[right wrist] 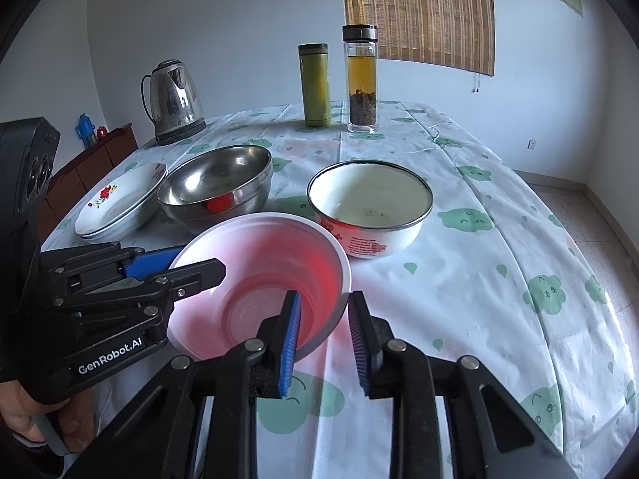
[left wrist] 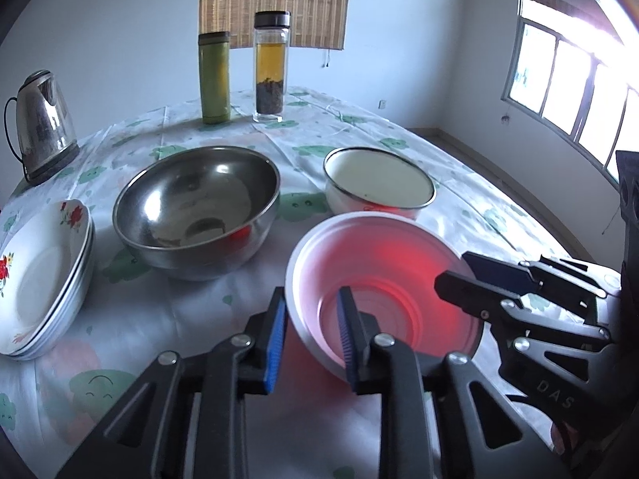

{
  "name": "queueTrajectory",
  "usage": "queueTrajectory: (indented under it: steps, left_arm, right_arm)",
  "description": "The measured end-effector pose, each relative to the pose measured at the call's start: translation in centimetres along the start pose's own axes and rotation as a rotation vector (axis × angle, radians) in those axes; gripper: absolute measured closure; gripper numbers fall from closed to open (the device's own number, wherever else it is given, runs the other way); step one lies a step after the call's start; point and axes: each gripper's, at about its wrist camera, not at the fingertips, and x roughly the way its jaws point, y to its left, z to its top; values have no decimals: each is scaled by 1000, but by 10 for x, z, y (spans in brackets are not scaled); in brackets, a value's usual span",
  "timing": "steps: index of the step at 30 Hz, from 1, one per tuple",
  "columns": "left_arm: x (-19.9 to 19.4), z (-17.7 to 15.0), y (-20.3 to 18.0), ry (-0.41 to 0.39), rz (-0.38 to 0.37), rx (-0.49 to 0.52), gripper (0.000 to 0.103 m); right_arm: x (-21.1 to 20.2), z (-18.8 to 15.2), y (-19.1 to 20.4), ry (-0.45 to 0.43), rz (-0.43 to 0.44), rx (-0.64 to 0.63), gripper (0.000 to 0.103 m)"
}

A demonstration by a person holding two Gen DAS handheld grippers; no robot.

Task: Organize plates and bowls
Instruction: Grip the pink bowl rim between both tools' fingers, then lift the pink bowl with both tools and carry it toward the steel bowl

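A white plastic bowl with a red glow inside (left wrist: 383, 291) (right wrist: 259, 279) stands on the table in front. My left gripper (left wrist: 311, 343) straddles its near left rim, jaws open, a gap at each pad. My right gripper (right wrist: 325, 343) straddles its right rim, also open. Each gripper shows in the other's view: the right one (left wrist: 479, 283), the left one (right wrist: 187, 267). Behind stand a steel bowl (left wrist: 195, 207) (right wrist: 217, 187), a white enamel bowl (left wrist: 377, 185) (right wrist: 369, 205) and a stack of flowered white plates (left wrist: 36, 275) (right wrist: 120, 199).
An electric kettle (left wrist: 42, 119) (right wrist: 173, 97), a green flask (left wrist: 215, 78) (right wrist: 315, 84) and a glass tea bottle (left wrist: 270, 66) (right wrist: 361, 78) stand at the back of the table, which is covered in a patterned cloth (right wrist: 499, 279). The table edge falls away on the right.
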Motion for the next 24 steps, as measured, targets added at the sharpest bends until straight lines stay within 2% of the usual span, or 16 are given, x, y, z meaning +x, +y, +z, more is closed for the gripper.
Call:
queueTrajectory:
  steps: [3,24]
  left_arm:
    - [-1,0,2,-4,-12,-10,81]
    - [-9,1,-1,-40,38,17,81]
  right_arm:
    - [1,0,1,-1,-2,1,77]
    - [-6,1,6,-10,8,-14,77]
